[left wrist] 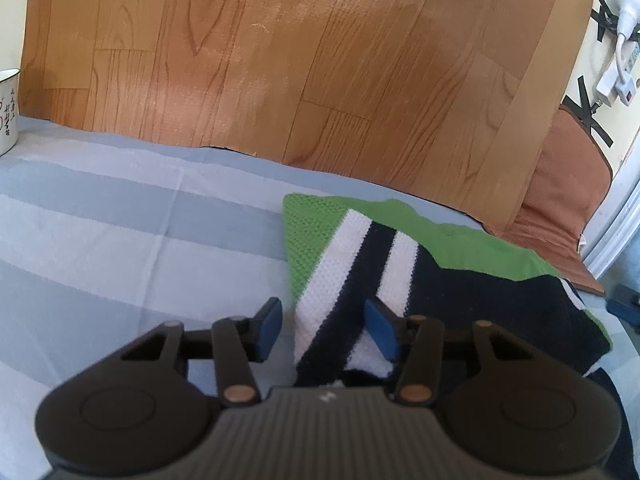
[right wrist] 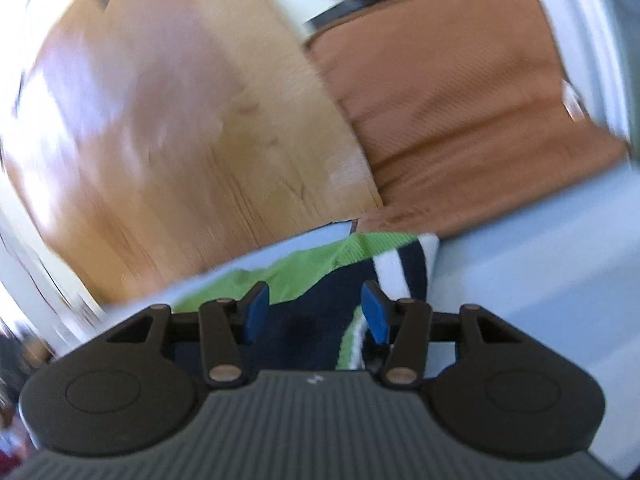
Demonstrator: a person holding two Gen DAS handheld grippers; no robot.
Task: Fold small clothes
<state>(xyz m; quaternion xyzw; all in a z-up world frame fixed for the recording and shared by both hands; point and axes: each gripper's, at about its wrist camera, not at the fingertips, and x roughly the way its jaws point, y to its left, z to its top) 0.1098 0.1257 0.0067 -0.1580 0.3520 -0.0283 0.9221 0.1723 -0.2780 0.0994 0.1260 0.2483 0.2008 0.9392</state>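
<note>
A grey and pale blue striped cloth (left wrist: 100, 240) covers the work surface. Behind it stands a wood-grain panel (left wrist: 280, 60), upright against the far edge. At the far left sits a white enamel mug (left wrist: 8, 108) with dark lettering, on the cloth. To the right of the panel lies a brown cushion (right wrist: 460, 120). On the pale wall behind it hang a white power strip (left wrist: 616, 80) and strips of black tape (left wrist: 592, 112).

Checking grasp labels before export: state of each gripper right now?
Left gripper: open, pads clear of the striped garment below it.
Right gripper: open, over the same garment, nothing held.
</note>
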